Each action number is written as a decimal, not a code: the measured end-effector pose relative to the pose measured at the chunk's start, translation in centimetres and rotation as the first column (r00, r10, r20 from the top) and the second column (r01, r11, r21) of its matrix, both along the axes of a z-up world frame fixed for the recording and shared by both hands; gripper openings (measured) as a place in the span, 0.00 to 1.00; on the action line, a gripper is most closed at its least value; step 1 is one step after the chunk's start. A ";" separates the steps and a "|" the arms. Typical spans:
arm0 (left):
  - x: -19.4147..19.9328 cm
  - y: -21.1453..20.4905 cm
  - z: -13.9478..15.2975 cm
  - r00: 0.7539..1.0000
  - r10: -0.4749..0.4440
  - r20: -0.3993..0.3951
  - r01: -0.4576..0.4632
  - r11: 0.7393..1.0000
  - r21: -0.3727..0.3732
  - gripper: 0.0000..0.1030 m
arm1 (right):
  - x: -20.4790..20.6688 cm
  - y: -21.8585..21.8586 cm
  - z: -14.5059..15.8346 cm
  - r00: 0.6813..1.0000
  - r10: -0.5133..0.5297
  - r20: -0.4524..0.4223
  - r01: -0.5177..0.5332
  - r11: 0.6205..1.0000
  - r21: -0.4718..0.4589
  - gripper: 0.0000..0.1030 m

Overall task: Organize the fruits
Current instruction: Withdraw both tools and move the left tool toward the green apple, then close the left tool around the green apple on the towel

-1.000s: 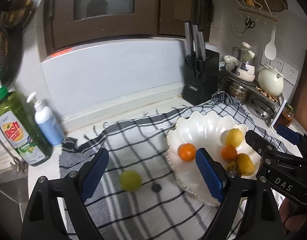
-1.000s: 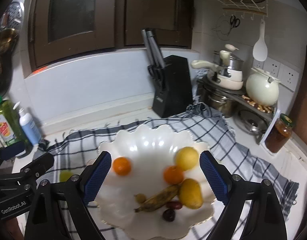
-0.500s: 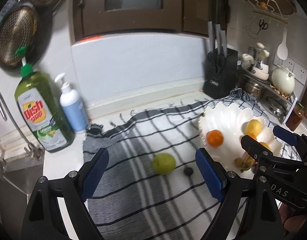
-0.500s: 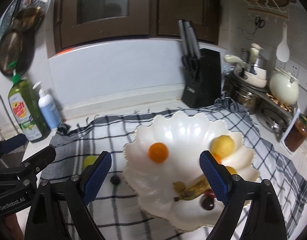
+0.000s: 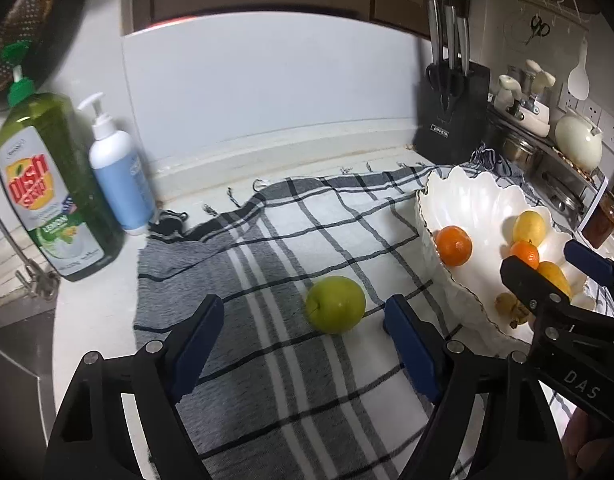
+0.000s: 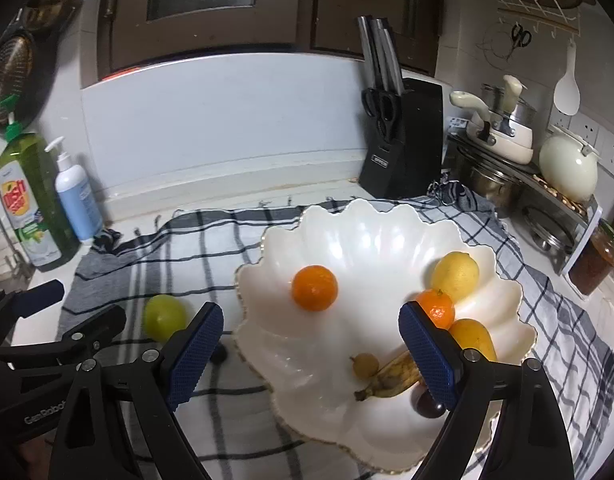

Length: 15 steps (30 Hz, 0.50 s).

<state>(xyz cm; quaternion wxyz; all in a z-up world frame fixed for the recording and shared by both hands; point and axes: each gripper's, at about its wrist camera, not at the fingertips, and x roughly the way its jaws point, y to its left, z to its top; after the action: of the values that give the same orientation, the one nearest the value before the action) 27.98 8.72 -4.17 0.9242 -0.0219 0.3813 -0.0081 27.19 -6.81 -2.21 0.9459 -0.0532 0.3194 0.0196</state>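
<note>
A green apple (image 5: 335, 304) lies on the checked cloth (image 5: 267, 248), just ahead of my left gripper (image 5: 302, 314). Its jaws are closing, with the apple near the gap between the blue pads and untouched. The white scalloped bowl (image 6: 367, 240) holds two oranges (image 6: 314, 288), a lemon (image 6: 455, 274), a yellow pear-shaped fruit (image 6: 473, 338), a spotted banana (image 6: 391, 376) and small fruits. My right gripper (image 6: 311, 320) hangs open over the bowl's near side, gripping nothing. A small dark fruit (image 6: 219, 356) on the cloth peeks out beside its left finger.
A green dish-soap bottle (image 5: 47, 184) and a blue pump bottle (image 5: 119, 176) stand at the back left, by the sink edge (image 5: 11, 340). The knife block (image 5: 451, 120) is at the back. Pots on a rack (image 6: 507, 168) and a jar (image 6: 595, 260) crowd the right.
Both grippers have sunk toward the counter. The apple has come closer and now sits near the left fingertips, whose gap has narrowed a little. The right gripper stays wide.
</note>
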 end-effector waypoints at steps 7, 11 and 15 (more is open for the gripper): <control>2.4 -0.2 -1.8 0.999 -0.015 -0.045 0.014 0.999 -0.030 0.73 | 1.4 0.2 -0.7 1.000 -0.018 0.013 0.018 1.000 -0.010 0.88; 3.5 -0.4 -3.2 0.997 -0.032 -0.073 0.029 0.999 -0.046 0.69 | 1.9 0.6 -0.5 0.999 -0.023 0.048 0.025 0.999 -0.029 0.88; 4.3 -0.7 -4.1 0.995 -0.046 -0.093 0.042 0.998 -0.053 0.66 | 2.6 0.7 -0.8 0.999 -0.022 0.050 0.023 0.999 -0.032 0.88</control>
<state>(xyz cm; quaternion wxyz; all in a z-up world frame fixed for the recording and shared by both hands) 32.31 7.99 -8.31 0.9039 -0.0373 0.4244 -0.0371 29.76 -6.09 -2.97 0.9527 -0.0656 0.2968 0.0024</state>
